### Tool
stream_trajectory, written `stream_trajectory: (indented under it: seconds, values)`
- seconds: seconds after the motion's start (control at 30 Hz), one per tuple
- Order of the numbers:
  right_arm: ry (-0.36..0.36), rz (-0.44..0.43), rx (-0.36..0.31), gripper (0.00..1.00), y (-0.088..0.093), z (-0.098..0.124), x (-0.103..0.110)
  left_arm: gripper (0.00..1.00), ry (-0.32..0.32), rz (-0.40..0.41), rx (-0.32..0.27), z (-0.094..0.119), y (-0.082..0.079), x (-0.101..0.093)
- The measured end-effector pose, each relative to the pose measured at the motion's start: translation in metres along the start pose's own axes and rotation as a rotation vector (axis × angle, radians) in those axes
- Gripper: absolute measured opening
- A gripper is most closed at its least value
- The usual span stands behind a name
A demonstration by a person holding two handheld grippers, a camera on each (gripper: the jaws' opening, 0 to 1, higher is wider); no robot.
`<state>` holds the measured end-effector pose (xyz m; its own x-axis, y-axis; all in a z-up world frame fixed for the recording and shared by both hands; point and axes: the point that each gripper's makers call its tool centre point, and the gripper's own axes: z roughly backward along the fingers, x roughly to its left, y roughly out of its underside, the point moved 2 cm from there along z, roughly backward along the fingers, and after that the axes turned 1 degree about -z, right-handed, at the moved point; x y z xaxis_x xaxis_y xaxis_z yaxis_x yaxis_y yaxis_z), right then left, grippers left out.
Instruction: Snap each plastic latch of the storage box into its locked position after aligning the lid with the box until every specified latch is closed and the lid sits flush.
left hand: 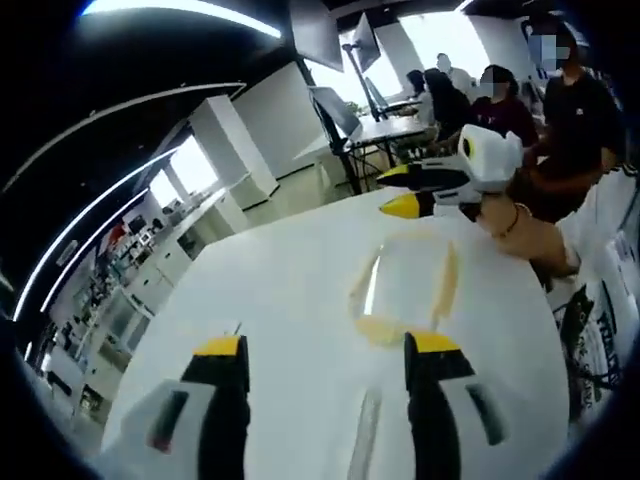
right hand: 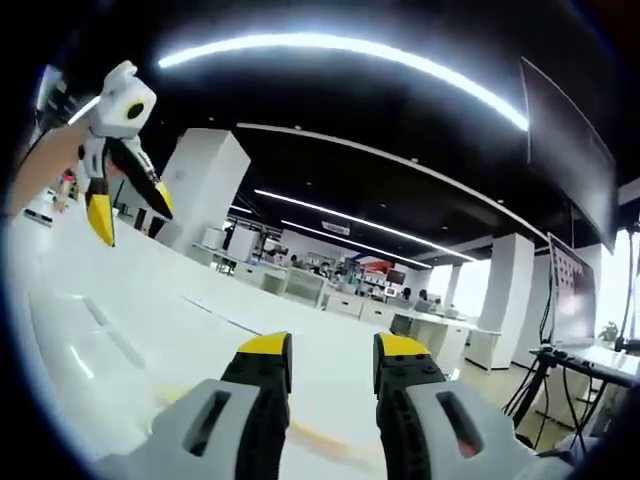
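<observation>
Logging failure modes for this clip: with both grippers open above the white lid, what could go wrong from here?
1. The left gripper and right gripper both hang open off the storage box lid; its alignment with the box is not visible, so latching could lock it crooked.
2. The lid is glossy, so jaws may slip when pressing.

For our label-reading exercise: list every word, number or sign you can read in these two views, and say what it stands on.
None reads in full.
Dark print on a white bag at the table's edge, left gripper view: cut off and blurred, unreadable.
Coloured signs far back in the room, right gripper view: too small to read.
</observation>
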<state>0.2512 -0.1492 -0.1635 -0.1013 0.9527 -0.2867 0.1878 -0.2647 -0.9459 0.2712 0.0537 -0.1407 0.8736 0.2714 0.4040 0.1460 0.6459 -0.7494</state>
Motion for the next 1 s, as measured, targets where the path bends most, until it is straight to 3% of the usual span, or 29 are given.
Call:
stream_trajectory:
  seconds: [0.47, 0.67, 0.8, 1.0]
  values:
    - [0.02, -0.005, -0.011, 0.32, -0.002, 0.0, -0.004, 0.64, 0.123, -0.077, 0.123, -0.054, 0.002, -0.014]
    - [0.022, 0.011, -0.016, 0.32, -0.004, 0.0, 0.0, 0.65, 0.229, -0.108, 0.214, -0.077, 0.013, -0.026]
    - [0.014, 0.015, -0.016, 0.32, -0.004, -0.001, 0.003, 0.63, 0.265, -0.143, 0.282, -0.094, 0.022, -0.03]
    - [0.009, 0.023, -0.016, 0.32, -0.004, -0.001, 0.005, 0.62, 0.359, -0.184, 0.374, -0.112, 0.035, -0.051]
